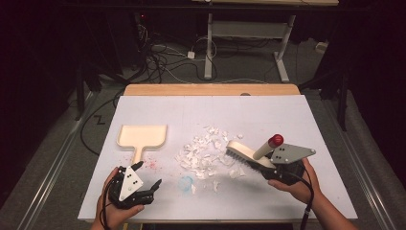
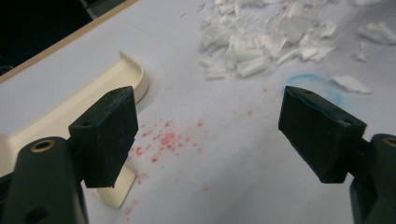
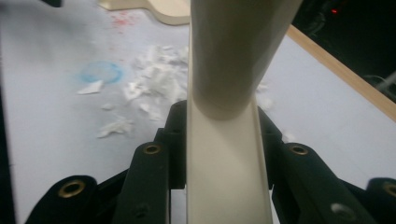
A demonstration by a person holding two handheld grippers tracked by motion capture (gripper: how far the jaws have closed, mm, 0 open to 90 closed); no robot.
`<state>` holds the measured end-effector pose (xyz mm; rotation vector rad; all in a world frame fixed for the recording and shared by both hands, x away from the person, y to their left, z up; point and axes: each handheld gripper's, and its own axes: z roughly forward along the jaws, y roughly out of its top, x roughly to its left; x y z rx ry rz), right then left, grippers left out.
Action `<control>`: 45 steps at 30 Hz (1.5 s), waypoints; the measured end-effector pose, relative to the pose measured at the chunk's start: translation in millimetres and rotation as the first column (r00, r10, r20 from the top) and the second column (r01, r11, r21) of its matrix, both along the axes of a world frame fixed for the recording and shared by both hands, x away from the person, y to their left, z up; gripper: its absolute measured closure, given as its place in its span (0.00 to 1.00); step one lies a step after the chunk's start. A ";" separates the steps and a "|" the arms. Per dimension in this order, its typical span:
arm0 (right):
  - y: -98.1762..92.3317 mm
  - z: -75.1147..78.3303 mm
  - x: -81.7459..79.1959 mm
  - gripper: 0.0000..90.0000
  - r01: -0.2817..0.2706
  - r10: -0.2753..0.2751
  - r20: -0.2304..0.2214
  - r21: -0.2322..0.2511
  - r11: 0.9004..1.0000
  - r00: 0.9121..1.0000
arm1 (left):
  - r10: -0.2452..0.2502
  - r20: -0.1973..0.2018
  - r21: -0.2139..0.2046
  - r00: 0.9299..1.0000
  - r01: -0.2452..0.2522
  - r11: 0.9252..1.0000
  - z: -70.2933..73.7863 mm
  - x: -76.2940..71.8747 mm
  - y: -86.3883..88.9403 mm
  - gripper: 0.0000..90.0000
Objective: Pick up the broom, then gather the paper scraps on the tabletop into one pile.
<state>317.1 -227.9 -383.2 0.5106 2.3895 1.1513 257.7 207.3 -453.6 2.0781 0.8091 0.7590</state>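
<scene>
White paper scraps (image 1: 203, 153) lie heaped mid-surface, so the right hand-held gripper (image 1: 280, 168) clamps the cream brush (image 1: 244, 154) by its handle, bristles angled toward the heap for sweeping. The left hand-held gripper (image 1: 146, 179) stands wide open and empty beside the cream dustpan (image 1: 142, 135) handle, seemingly to grasp it. In the right gripper view the handle blocks the bristles.
</scene>
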 end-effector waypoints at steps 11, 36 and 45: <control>-23.7 -4.4 22.5 0.76 0.155 -0.155 0.027 0.010 0.988 0.988 | -0.012 -0.027 0.006 1.000 0.012 1.000 -6.8 3.3 -3.3 0.20; 18.6 -50.1 152.2 0.76 0.395 -0.390 0.064 -0.187 0.899 0.918 | -0.016 -0.044 0.031 0.999 0.018 0.999 -11.1 1.8 -6.3 0.18; 62.3 -56.6 123.9 0.76 0.202 -0.191 0.069 -0.241 0.949 0.979 | 0.002 -0.039 0.036 0.999 -0.001 0.999 -11.1 1.5 -5.0 0.18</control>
